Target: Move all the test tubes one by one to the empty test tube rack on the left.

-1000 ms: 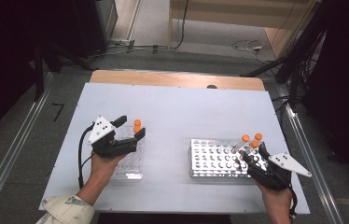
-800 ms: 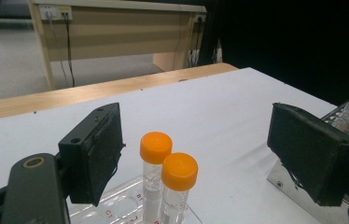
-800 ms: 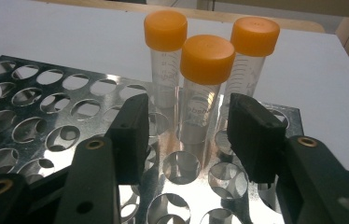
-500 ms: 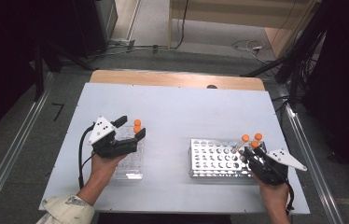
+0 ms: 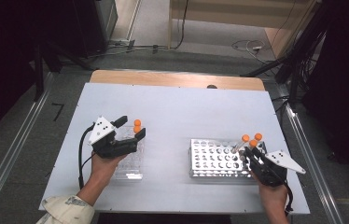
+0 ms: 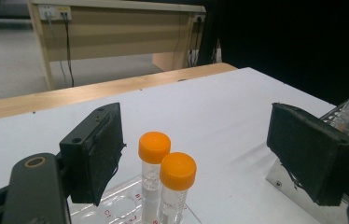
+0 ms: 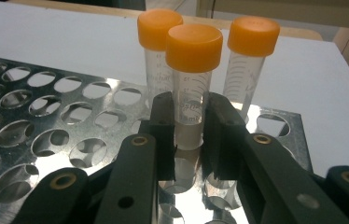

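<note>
Your right gripper [image 7: 187, 140] has its two black jaws closed on a clear tube [image 7: 190, 93] with an orange cap. In the right gripper view the tube stands up straight in the middle of the frame, with its bottom end down at a hole of the shiny metal rack [image 7: 46, 121]. Two more orange-capped tubes [image 7: 252, 65] stand just behind it, near the top of the frame. In the high view this all sits at the lower right, where the right gripper [image 5: 252, 156] meets the near right corner of the metal rack [image 5: 210, 161].

Your left gripper [image 6: 200, 154] is wide open and holds nothing. Two tubes with orange caps [image 6: 165, 182] stand between its jaws in the clear plastic tray [image 6: 116, 207], at the bottom middle of the left gripper view. The jaws do not touch them. In the high view the left gripper [image 5: 133, 130] is at the lower left, over the clear plastic tray [image 5: 128, 168].

It looks like you are moving tubes between the tray and the rack, and right now you are working on the one in your right gripper. I cannot tell if that tube is going in or coming out. For the next move, keep it straight up and go slowly, so it does not bump the two tubes behind it.
</note>
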### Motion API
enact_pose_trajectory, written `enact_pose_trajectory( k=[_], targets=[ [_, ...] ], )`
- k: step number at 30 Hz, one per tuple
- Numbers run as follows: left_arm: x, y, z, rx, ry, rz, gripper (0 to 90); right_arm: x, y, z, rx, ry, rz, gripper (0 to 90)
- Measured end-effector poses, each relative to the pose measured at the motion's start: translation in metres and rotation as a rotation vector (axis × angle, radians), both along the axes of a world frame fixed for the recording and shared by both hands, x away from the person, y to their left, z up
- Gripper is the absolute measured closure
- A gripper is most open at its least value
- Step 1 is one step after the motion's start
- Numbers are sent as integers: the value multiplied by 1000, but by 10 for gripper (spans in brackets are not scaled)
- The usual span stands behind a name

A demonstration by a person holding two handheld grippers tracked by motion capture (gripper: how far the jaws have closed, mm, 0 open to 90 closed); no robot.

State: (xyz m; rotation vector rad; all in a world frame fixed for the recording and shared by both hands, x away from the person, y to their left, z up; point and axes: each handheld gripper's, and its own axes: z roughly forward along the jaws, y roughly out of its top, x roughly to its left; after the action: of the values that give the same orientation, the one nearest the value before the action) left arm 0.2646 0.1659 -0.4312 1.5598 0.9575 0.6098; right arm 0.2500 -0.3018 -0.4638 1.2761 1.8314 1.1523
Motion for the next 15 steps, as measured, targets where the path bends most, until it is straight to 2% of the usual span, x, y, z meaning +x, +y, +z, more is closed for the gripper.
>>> enact_pose_trajectory(
  k=[5,10,15],
  targets=[
    [0,0,0,1,0,-1,185,-1,-2,5,27,-16,1,723],
    [0,0,0,-1,0,-1,185,-4,-4,18,61,-37,-5,724],
    [0,0,0,-2,0,-2,185,-6,-2,30,49,-64,-3,724]
  ],
)
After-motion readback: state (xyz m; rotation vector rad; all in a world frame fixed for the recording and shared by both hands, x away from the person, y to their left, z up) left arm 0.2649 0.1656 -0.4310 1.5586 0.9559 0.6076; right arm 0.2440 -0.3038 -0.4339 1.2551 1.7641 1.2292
